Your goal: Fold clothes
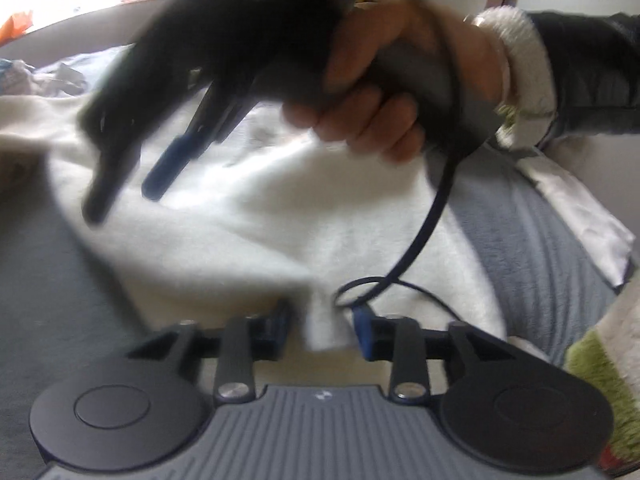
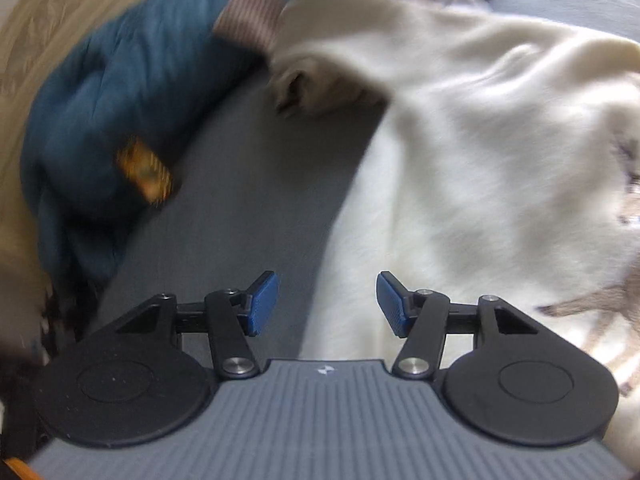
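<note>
A white fleece garment (image 1: 248,216) lies spread on a grey bed sheet (image 1: 48,280). A folded corner of it stands between the pads of my left gripper (image 1: 324,330); the right pad touches it, while a gap shows at the left pad. Above the garment a hand (image 1: 380,120) holds my right gripper (image 1: 132,188), blurred, its fingers apart. In the right wrist view my right gripper (image 2: 326,304) is open over the edge of the white garment (image 2: 480,160), with nothing between its blue pads.
A dark cable (image 1: 432,208) loops from the right gripper down onto the garment. A blue garment (image 2: 120,100) with an orange label (image 2: 146,172) is bunched at the left, beside striped brown cloth (image 2: 252,16). Green-and-cream fabric (image 1: 608,360) lies at the right.
</note>
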Action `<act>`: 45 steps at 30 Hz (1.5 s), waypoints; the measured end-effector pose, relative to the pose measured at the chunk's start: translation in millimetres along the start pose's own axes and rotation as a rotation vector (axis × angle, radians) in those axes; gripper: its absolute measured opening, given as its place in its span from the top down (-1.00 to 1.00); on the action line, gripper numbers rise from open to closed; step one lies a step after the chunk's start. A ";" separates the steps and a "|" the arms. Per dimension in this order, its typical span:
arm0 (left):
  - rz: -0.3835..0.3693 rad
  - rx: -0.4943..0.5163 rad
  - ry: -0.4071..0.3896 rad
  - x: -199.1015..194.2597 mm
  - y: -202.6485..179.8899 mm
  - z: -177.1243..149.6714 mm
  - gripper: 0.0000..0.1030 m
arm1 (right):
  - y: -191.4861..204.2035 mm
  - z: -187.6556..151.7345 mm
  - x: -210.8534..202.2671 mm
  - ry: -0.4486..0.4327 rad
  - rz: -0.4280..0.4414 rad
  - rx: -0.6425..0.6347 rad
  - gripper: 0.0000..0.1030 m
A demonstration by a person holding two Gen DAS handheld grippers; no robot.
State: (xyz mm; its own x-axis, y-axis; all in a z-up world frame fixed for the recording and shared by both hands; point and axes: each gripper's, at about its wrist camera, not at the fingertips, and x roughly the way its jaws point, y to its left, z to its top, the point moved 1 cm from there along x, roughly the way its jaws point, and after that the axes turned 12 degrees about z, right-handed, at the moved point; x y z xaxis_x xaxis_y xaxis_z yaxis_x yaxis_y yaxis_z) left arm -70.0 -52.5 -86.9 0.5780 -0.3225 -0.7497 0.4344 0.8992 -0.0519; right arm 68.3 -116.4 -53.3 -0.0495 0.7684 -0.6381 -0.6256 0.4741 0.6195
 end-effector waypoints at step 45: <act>-0.067 -0.157 0.010 1.6 28.2 -37.9 -0.15 | -53.9 -22.8 -70.3 0.068 -0.285 -0.127 0.06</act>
State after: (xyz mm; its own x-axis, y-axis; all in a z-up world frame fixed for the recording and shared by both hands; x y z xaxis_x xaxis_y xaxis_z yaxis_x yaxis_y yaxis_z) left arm -83.0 -16.5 -114.6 0.5445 -0.3808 -0.7474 0.3575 0.9114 -0.2039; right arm 87.8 -205.8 -52.3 0.0924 0.5798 -0.8095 -0.7135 0.6056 0.3524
